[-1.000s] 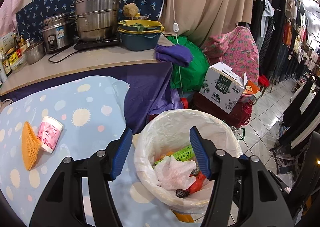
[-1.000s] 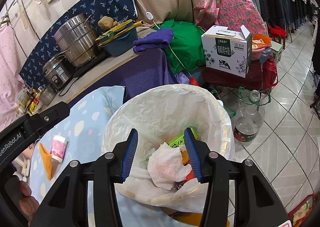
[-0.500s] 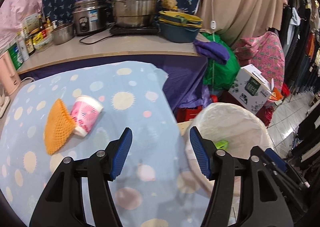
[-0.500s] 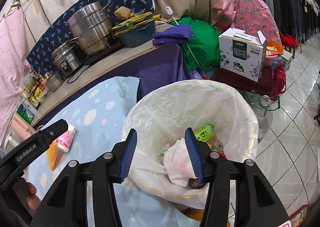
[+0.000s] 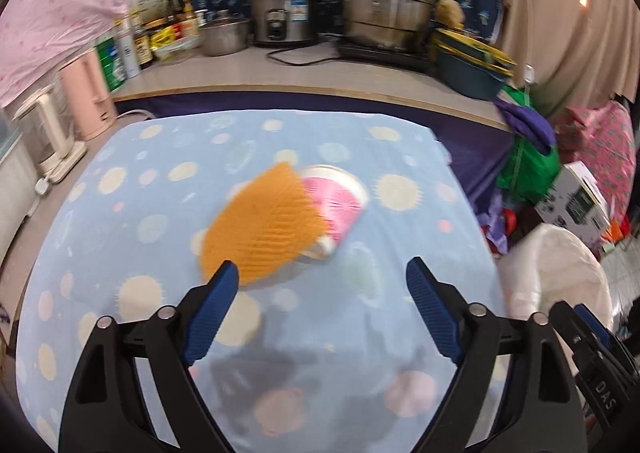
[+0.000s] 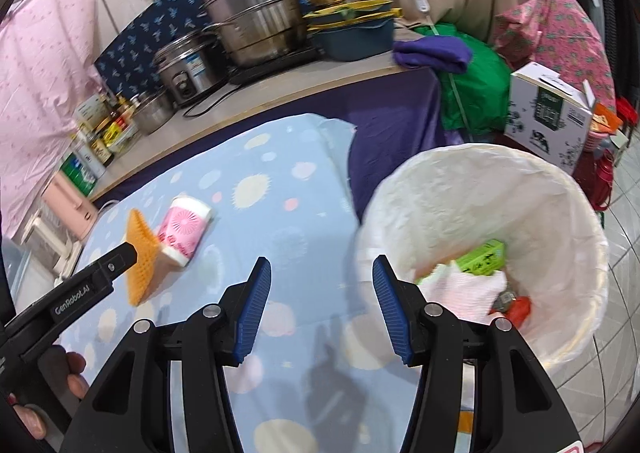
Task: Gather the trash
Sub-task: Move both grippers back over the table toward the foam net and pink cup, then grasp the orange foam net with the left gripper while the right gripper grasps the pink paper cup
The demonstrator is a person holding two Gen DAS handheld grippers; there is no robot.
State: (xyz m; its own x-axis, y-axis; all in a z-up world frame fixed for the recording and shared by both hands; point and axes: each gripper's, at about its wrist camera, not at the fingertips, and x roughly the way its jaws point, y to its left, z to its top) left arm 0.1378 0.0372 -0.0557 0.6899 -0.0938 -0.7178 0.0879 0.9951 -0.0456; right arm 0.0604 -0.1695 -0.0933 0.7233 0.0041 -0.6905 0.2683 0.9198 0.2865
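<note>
- On table (image 5: 132,181): orange net (image 5: 260,225) & pink cup (image 5: 340,205), touching, not yet binned.
- Bin (image 6: 568,189) beside table is partly filled w/ trash.
- Left gripper (image 5: 322,293) jaws are opening, empty; right gripper (image 6: 322,305) is held parted, empty.

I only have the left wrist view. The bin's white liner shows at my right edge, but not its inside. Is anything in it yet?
Observer: Yes. The right wrist view shows a green carton and a crumpled white tissue lying in the bin.
Operator: Is the right gripper carrying something?
Observer: No. The right gripper is open, with nothing between its fingers.
</note>
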